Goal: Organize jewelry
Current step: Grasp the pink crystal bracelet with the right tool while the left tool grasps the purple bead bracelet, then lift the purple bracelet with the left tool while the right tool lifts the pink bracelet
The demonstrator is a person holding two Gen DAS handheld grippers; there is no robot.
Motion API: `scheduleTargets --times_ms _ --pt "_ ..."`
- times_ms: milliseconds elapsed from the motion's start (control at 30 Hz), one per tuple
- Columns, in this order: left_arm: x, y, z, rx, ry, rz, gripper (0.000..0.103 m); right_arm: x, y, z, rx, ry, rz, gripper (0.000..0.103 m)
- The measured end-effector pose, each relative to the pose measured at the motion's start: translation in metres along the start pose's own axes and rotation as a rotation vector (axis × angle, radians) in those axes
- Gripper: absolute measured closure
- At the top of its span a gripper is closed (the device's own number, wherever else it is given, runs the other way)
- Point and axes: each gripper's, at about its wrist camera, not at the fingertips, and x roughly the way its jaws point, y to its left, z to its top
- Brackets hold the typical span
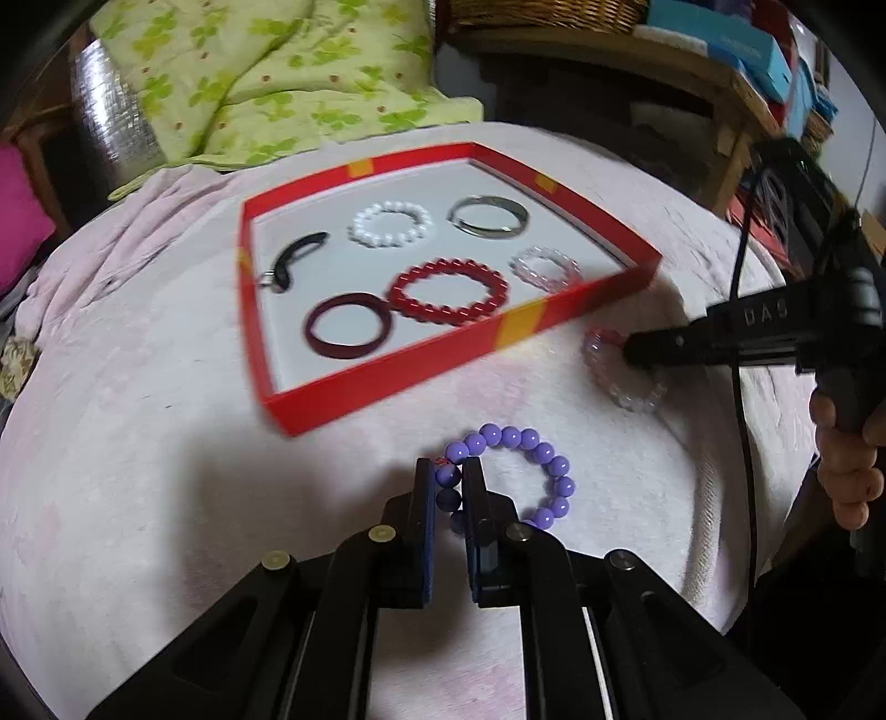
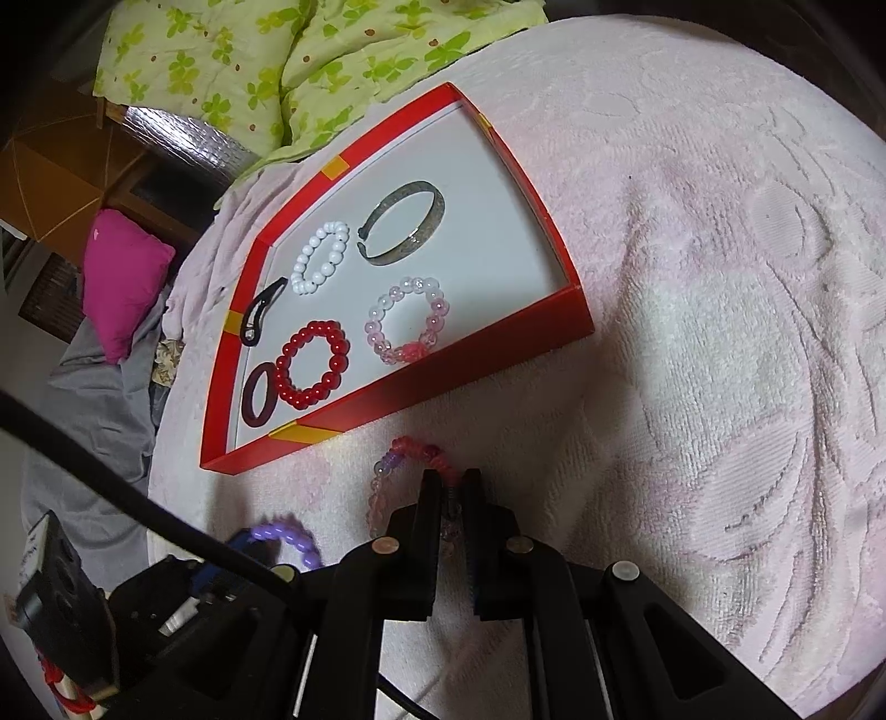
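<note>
We work on a pale pink towel [image 2: 720, 277] with a raised woven pattern, spread over a soft, rounded surface. A green leaf-print quilt [image 1: 266, 83] lies at the towel's 12 o'clock edge, over something silver and foil-like [image 1: 111, 111]. A magenta cushion [image 2: 124, 282] and grey cloth [image 2: 94, 399] sit off the 9 o'clock side. In the left view a wooden shelf [image 1: 692, 72] at 1 o'clock carries a wicker basket [image 1: 542, 11] and blue boxes [image 1: 742, 44].

The red tray [image 1: 387, 382] rests on the towel. Inside lie a white bracelet [image 1: 390, 222], a metal bangle [image 1: 487, 217], a black clip [image 1: 296, 259], a dark bangle [image 1: 348, 325], a red bracelet [image 1: 447, 291] and a clear pink bracelet [image 1: 545, 267].

The left gripper [image 1: 448, 476] is clenched on the purple bracelet [image 1: 531, 476], which lies on the towel at the tray's 6 o'clock. The right gripper [image 2: 449, 490] is clenched on a second pink bracelet [image 2: 410, 459], just outside the tray's near wall. We note a black cable [image 1: 742, 332] running along the right tool.
</note>
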Motion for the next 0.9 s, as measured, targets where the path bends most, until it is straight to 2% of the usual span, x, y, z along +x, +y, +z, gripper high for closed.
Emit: scheduleTargets --times_ms 400,900 --pt "-0.006 0.037 -0.015 -0.053 0.014 0.063 0.093 0.003 0.002 0.002 -0.002 -0.008 -0.010 0.093" --pt "-0.013 0.049 -0.021 -0.043 0.004 0.133 0.093 0.007 0.006 0.003 -0.013 -0.026 -0.030 0.092"
